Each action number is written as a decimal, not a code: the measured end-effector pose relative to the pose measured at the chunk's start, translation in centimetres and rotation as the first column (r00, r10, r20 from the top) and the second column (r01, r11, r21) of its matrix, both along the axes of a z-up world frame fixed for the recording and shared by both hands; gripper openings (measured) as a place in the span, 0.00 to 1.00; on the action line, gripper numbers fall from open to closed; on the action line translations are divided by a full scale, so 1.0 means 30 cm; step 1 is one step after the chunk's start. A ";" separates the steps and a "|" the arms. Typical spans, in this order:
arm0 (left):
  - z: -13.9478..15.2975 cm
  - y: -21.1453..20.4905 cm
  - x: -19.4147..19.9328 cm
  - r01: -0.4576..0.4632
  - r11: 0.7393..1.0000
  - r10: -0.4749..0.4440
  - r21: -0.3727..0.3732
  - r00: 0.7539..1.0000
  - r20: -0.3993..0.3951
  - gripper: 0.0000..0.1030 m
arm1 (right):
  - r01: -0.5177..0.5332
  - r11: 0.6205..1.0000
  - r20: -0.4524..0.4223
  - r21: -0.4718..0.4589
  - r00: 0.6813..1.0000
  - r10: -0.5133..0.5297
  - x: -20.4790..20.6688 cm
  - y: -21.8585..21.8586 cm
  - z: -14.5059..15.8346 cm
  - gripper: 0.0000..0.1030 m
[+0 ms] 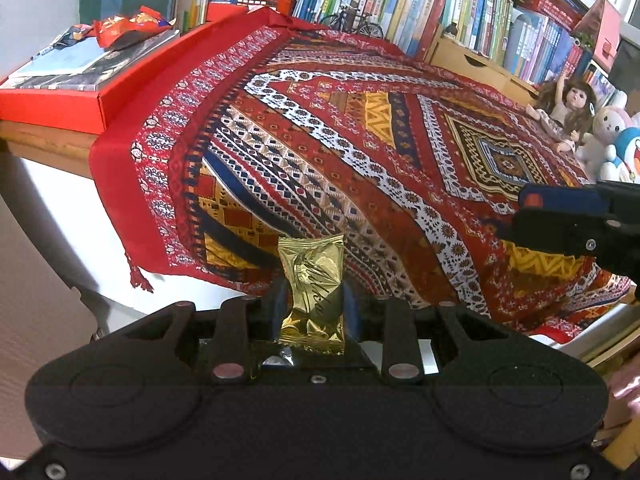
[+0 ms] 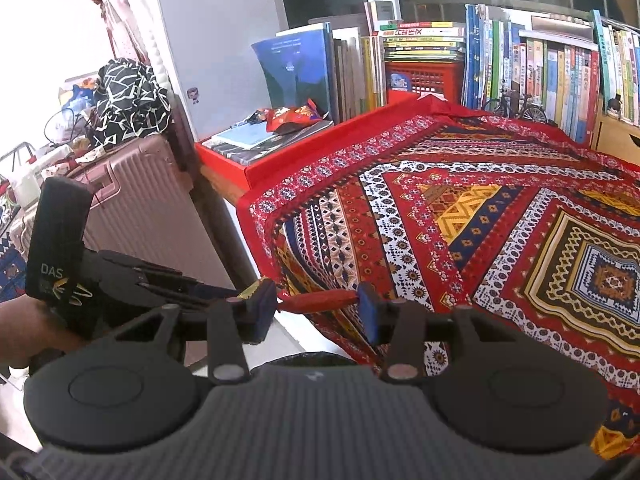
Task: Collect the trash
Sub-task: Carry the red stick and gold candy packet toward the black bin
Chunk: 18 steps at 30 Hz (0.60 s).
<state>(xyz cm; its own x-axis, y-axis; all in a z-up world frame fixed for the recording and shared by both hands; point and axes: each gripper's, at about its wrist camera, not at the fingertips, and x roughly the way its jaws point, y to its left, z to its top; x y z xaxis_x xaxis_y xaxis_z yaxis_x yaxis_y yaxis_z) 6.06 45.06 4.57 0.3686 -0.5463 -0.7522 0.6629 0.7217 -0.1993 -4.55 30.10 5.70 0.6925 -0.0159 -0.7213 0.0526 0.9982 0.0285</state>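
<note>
Both wrist cameras look steeply down (close) at the shared patterned cloth (image 1: 360, 152).

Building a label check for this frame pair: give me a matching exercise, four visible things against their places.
Things:
1. crinkled gold foil wrapper
2. red snack packet
3. long-haired doll
4. ribbed pink suitcase

Places:
A. far right edge of the patterned red cloth
B. on papers atop the flat red box
C. between the left tongs
D. left of the table, patterned black-and-white fabric on top

Pairs: 1-C, 2-B, 3-A, 4-D
</note>
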 end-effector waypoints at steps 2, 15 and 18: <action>-0.004 -0.003 0.000 0.005 1.000 -0.005 0.006 1.000 -0.003 0.65 | 0.002 1.000 -0.003 0.004 1.000 -0.002 -0.001 0.003 -0.003 0.47; -0.021 0.035 0.017 -0.066 0.996 0.066 0.052 0.998 0.010 1.00 | 0.021 1.000 -0.007 0.016 1.000 -0.021 -0.008 -0.007 -0.008 0.47; -0.019 0.044 0.020 -0.078 0.995 0.078 0.062 0.997 0.015 1.00 | 0.020 1.000 -0.012 0.019 1.000 -0.020 -0.005 -0.004 -0.015 0.47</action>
